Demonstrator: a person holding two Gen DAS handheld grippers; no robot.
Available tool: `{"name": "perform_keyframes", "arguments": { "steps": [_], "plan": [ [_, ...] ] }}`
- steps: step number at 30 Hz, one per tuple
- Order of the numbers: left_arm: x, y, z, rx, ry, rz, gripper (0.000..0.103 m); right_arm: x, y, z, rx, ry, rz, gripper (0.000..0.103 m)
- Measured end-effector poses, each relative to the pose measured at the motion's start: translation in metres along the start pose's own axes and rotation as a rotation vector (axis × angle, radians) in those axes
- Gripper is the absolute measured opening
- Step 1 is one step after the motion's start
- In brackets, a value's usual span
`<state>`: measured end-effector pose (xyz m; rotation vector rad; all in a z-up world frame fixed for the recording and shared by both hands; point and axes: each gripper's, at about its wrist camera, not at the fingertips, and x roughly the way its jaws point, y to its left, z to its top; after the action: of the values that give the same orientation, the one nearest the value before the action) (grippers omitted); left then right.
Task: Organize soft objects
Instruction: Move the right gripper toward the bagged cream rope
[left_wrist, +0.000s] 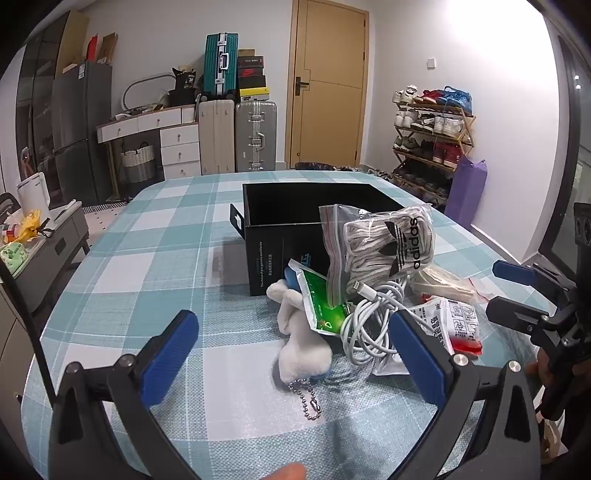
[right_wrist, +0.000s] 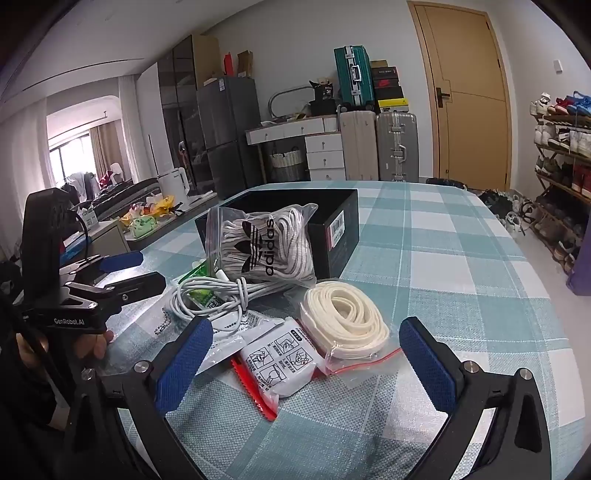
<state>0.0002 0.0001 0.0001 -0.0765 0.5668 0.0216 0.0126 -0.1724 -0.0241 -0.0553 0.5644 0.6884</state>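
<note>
A table (right_wrist: 461, 258) covered in a teal and white checked cloth carries a heap of soft goods near its middle. The largest item is an open black cardboard box (left_wrist: 273, 236), empty as far as can be seen, set toward the far edge of the table. Against its near wall a clear zip bag of white laces (right_wrist: 266, 243), printed with a black adidas trefoil, is propped upright. Below the bag a coiled white charging cable (right_wrist: 218, 291) is lying, partly over a green foil sachet (left_wrist: 323, 306). To the right of the cable a second clear bag with a red seal holds a flat cream lace coil (right_wrist: 343, 321). In front of these a white packet printed with instruction drawings (right_wrist: 280, 363) is found, with a red serrated edge along its near side. A small white plush toy (left_wrist: 301, 343) with a ball chain lies at the left of the heap, toward the near edge.

The left claw (left_wrist: 291, 363) is held wide apart and grips nothing; the plush toy is seen between its blue pads without touching them, and the cable lies just beside the right pad. The right claw (right_wrist: 304, 363) is likewise spread wide and empty; the printed packet lies between its pads, and the cream lace coil sits just beyond them. The two claws are held side by side over the near edge of the table.
</note>
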Motion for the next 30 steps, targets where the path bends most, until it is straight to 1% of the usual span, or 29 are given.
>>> {"name": "perform_keyframes", "arguments": {
  "steps": [11,16,24,29,30],
  "plan": [
    [0.0017,-0.0011,0.0000,0.003,0.003,-0.001,0.103,0.0000,-0.0026,-0.0002,0.005,0.003,0.001,0.103],
    [0.0023,0.0007,0.0058,0.002,0.002,-0.003,0.103,0.0000,-0.0033,-0.0008,0.010,0.005,0.001,0.103],
    [-0.0014,0.0011,-0.0003,0.001,-0.011,-0.002,0.103,-0.0005,-0.0045,-0.0007,0.014,0.005,0.003,0.103],
    [-0.0053,0.0017,0.0001,0.009,-0.037,0.002,0.103,-0.0006,-0.0051,-0.0006,0.016,0.005,0.002,0.103],
    [-0.0043,0.0014,0.0006,0.009,-0.030,0.002,0.103,-0.0003,-0.0045,-0.0007,0.015,0.006,0.002,0.103]
  ]
}}
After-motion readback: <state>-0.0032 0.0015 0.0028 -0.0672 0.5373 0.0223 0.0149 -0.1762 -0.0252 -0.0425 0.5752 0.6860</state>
